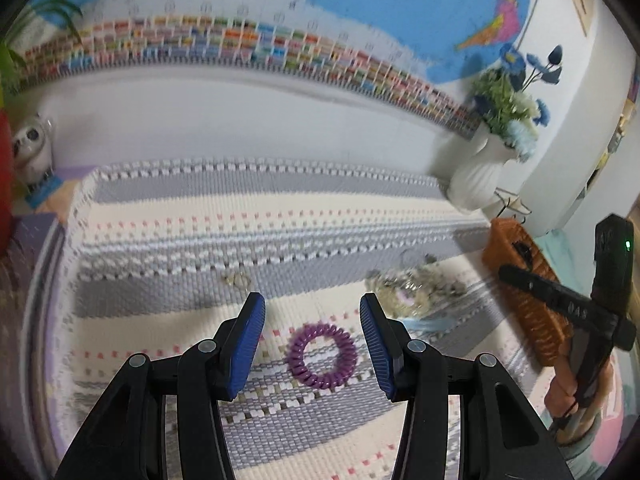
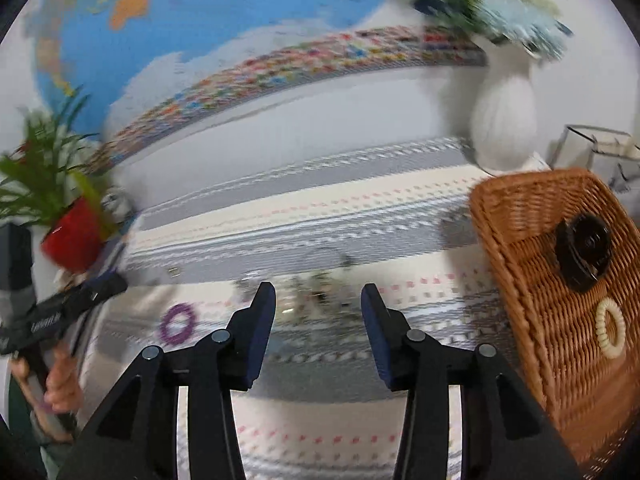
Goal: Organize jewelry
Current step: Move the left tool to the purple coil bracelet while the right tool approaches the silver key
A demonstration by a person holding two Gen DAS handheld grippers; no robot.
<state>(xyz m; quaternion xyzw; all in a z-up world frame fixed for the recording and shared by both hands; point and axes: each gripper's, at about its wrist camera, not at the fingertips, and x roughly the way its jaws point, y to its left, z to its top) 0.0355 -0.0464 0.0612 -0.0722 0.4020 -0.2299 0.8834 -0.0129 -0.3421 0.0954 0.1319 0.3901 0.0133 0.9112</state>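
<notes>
Left gripper [image 1: 312, 316] spread above purple hair coil [image 1: 321, 355]; right gripper [image 2: 318, 304] spread, empty.

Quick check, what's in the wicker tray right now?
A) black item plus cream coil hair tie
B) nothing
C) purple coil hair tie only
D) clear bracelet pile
A: the right wrist view shows a black item and a cream coil hair tie lying in the wicker tray; the purple coil hair tie lies out on the woven mat.
</notes>
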